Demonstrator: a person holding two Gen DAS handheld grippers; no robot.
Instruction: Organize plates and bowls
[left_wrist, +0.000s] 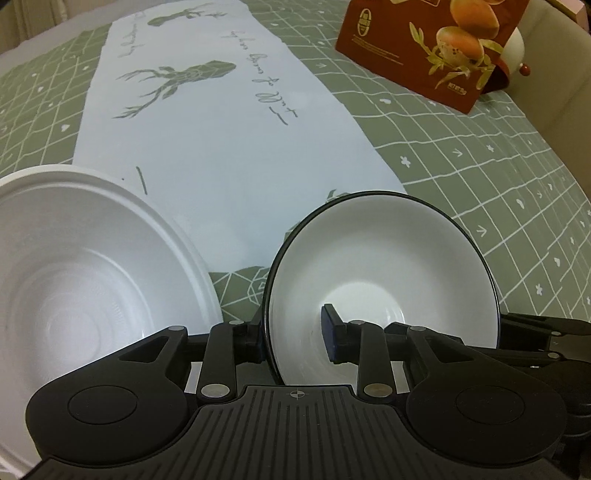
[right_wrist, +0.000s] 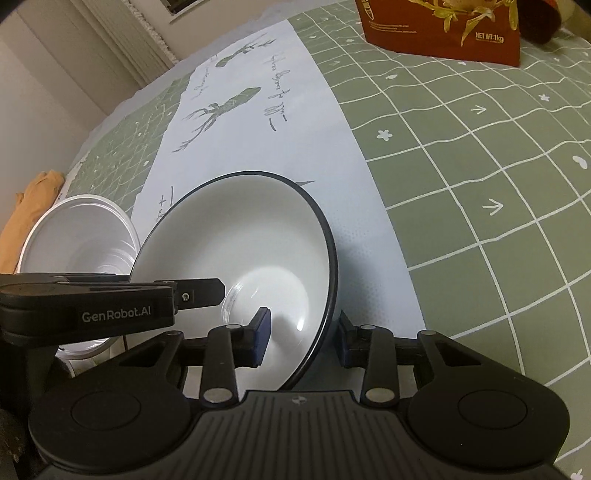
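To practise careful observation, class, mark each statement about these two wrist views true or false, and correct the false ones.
1. The black-rimmed bowl is tilted. True.
2. The right tool has one finger inside that bowl and one outside its rim. True.
3. The white plastic bowl is nested inside the black-rimmed bowl. False: it sits beside it, apart.
4. The red-brown box stands on the white runner. False: it stands on the green checked cloth.
5. The black-rimmed bowl holds food. False: it is empty.
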